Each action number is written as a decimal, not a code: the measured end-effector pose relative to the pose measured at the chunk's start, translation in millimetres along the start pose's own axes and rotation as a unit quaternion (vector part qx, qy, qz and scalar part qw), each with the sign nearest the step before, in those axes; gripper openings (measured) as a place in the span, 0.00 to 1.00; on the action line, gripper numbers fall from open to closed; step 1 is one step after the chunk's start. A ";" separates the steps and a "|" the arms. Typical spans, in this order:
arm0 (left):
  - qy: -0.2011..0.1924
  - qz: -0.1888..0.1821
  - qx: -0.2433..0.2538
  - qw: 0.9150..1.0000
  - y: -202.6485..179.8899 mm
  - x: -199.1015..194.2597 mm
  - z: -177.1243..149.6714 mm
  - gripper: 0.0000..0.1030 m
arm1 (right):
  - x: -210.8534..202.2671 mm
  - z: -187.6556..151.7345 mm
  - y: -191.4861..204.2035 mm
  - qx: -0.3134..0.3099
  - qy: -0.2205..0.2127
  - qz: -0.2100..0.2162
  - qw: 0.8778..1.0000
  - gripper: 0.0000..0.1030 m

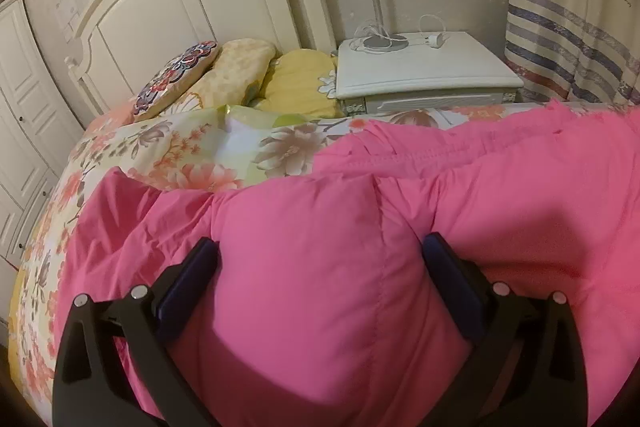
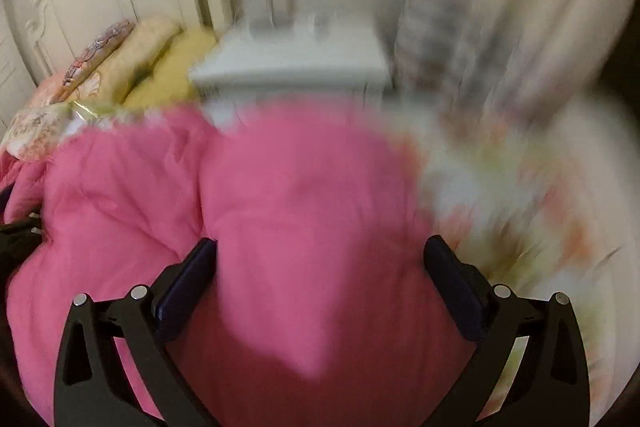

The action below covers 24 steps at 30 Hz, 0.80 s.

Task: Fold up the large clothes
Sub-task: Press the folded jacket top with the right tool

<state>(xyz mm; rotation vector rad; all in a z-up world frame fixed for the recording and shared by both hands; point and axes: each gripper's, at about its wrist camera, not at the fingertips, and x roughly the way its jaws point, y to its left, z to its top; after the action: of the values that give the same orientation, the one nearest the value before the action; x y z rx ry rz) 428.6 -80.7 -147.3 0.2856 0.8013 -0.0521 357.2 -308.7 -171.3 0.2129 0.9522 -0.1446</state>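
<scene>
A large pink padded garment [image 1: 400,207] lies spread over a floral-sheeted bed [image 1: 180,155]. My left gripper [image 1: 320,251] is open, its two fingers wide apart with a puffy pink panel bulging between them. In the right wrist view, which is motion-blurred, my right gripper [image 2: 320,251] is also open, fingers wide apart around a pink fold [image 2: 312,227] of the same garment. The floral sheet [image 2: 520,207] shows to its right. A dark part of the other gripper shows at the left edge [image 2: 16,239].
A white headboard [image 1: 192,11] stands at the back with pillows [image 1: 248,67] against it. A white nightstand [image 1: 424,75] with a lamp base and cable sits beside the bed. A striped curtain [image 1: 568,39] hangs at the right. White wardrobe doors [image 1: 20,107] stand at the left.
</scene>
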 end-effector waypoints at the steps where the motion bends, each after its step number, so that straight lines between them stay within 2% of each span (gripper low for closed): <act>1: 0.000 0.000 0.000 1.000 0.4 0.0 0.0 0.98 | 0.9 0.6 -4.6 0.011 -0.002 0.012 1.000 0.96; 5: 0.001 -0.003 -0.003 1.000 -1.4 -1.7 -0.5 0.98 | 10.2 3.0 -4.1 0.008 0.008 0.013 1.000 0.96; 10: 0.002 -0.007 -0.007 1.000 -0.1 -2.0 -0.6 0.98 | 14.6 -0.1 -13.1 0.027 0.008 0.036 0.999 0.96; 15: 0.015 -0.016 -0.008 1.000 4.9 -3.2 -0.1 0.98 | 10.0 -5.2 -15.5 0.039 -0.009 0.051 0.998 0.96; 17: 0.037 -0.014 0.006 0.999 7.5 -12.0 2.8 0.98 | 3.7 -6.6 -17.5 0.042 -0.009 0.062 0.997 0.96; 19: 0.030 -0.004 0.020 0.999 8.7 -33.0 6.0 0.98 | -9.7 -6.8 -19.9 0.048 -0.013 0.060 0.997 0.96; 20: 0.010 -0.009 0.027 1.000 9.4 -50.3 5.7 0.98 | -21.6 -9.4 -21.4 0.055 -0.028 0.073 0.995 0.96; 21: -0.005 -0.019 0.033 0.999 9.1 -63.8 4.1 0.98 | -39.8 -15.9 -25.9 0.071 -0.049 0.109 0.990 0.96; 24: -0.048 -0.031 0.064 0.996 1.7 -97.4 -7.6 0.98 | -87.6 -48.9 -40.2 0.114 -0.103 0.191 0.969 0.96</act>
<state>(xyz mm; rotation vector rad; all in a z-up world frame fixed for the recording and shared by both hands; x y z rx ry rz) 355.7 -83.0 -82.3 0.3774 0.7120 -0.1743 259.7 -333.2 -131.7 0.5788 0.6707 0.0797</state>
